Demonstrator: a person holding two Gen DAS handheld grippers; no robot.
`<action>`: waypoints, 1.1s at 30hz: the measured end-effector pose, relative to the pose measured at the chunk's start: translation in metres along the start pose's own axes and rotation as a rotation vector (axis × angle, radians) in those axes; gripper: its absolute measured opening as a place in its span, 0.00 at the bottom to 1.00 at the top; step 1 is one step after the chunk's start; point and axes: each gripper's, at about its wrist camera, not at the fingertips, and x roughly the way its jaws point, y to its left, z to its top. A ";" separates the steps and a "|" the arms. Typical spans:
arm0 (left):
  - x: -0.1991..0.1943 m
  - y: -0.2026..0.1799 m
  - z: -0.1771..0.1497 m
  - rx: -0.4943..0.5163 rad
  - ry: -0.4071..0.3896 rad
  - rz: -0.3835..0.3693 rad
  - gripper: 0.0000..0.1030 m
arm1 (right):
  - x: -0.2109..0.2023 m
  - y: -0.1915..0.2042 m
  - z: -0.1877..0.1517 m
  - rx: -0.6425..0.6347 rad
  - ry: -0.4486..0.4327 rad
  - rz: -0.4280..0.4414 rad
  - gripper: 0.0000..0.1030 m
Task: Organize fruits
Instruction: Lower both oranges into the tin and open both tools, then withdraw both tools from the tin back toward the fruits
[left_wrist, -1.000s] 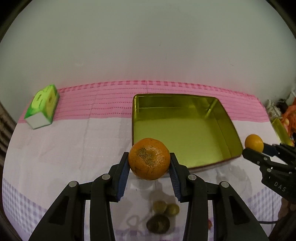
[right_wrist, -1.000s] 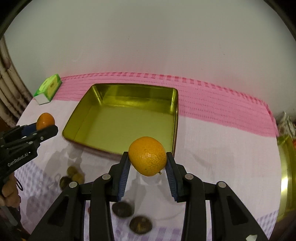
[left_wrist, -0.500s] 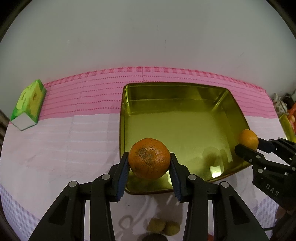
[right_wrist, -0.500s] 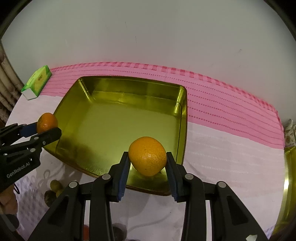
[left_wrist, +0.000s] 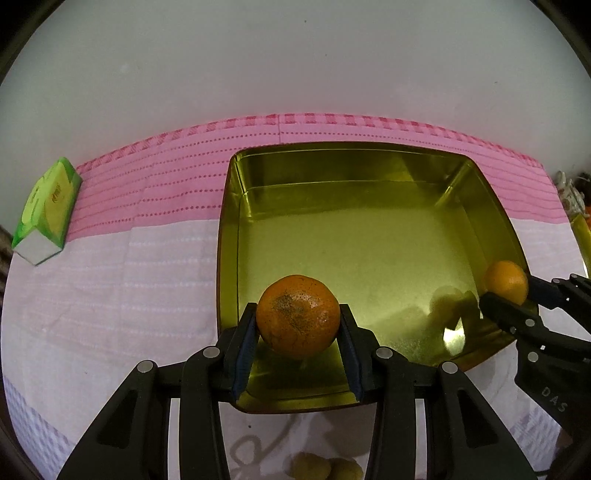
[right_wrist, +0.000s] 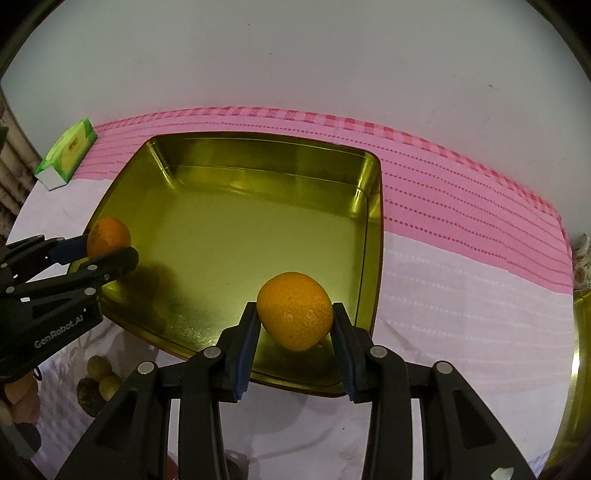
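Observation:
My left gripper (left_wrist: 297, 314) is shut on a speckled orange (left_wrist: 298, 316) and hangs just above the near left part of a square gold tin tray (left_wrist: 226, 236). My right gripper (right_wrist: 294, 312) is shut on a smoother orange (right_wrist: 295, 310), low over the tray's (right_wrist: 375, 236) near right corner. Each view also shows the other gripper at the tray's edge: the right gripper (left_wrist: 517, 295) with its orange (left_wrist: 505, 281), and the left gripper (right_wrist: 107, 251) with its orange (right_wrist: 109, 236). Nothing lies inside the tray.
A green tissue box (left_wrist: 46, 212) lies at the far left on the pink and white cloth (left_wrist: 147, 192). Small yellow-brown fruits (right_wrist: 98, 373) sit on the cloth near the tray's front edge. Another gold rim (right_wrist: 578, 350) shows at the far right. A wall stands behind.
Both grippers came forward and down with their oranges, from in front of the tray to over its near edge. The small fruits slid toward the frame bottom.

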 end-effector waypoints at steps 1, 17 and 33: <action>0.001 0.000 0.000 0.000 0.004 -0.001 0.41 | 0.000 0.001 0.000 0.001 -0.002 -0.001 0.36; -0.012 -0.003 0.001 -0.003 -0.003 -0.003 0.59 | -0.021 -0.005 -0.002 0.032 -0.031 0.008 0.49; -0.078 -0.004 -0.038 -0.012 -0.065 0.007 0.59 | -0.068 -0.009 -0.038 0.060 -0.073 0.015 0.50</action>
